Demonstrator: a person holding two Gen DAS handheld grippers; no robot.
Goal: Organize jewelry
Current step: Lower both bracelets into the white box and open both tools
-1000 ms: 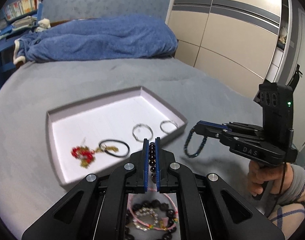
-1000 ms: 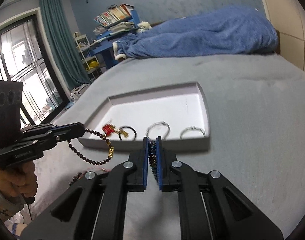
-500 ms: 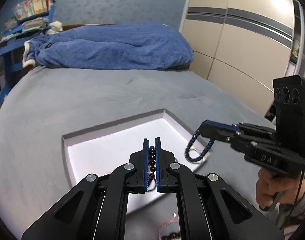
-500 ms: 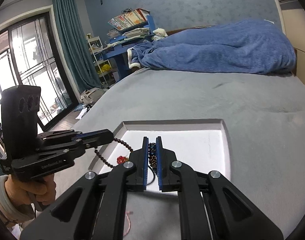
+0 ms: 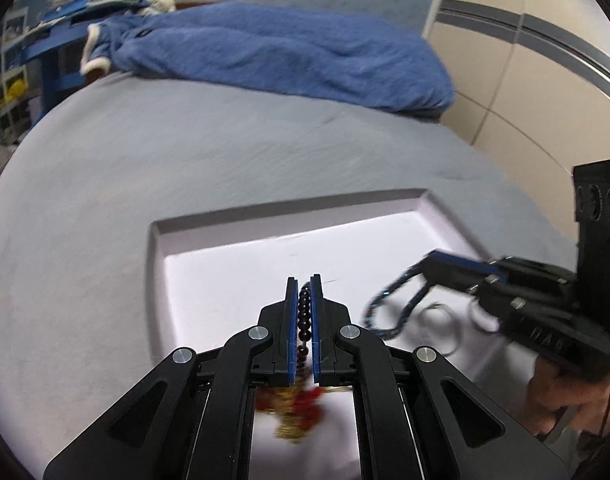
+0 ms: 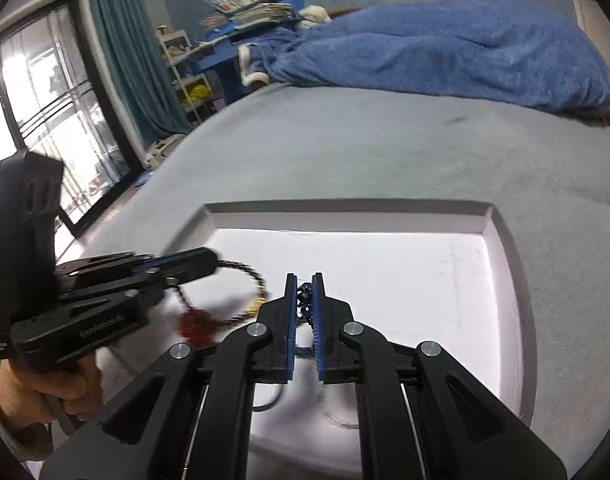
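Observation:
A shallow white tray lies on the grey bed; it also shows in the right wrist view. My left gripper is shut on a dark-red bead bracelet and holds it over the tray's near left part; the bracelet hangs in a loop in the right wrist view. My right gripper is shut on a dark-blue bead bracelet, which dangles over the tray in the left wrist view. A red and gold ornament and thin silver rings lie in the tray.
A blue blanket is heaped at the far end of the bed. Wardrobe doors stand to the right. A blue shelf with books and a curtained window are on the left.
Both grippers have moved forward over the tray, each with its bracelet still held. The tray now fills the near view and the loose jewelry on the bed has dropped out of sight.

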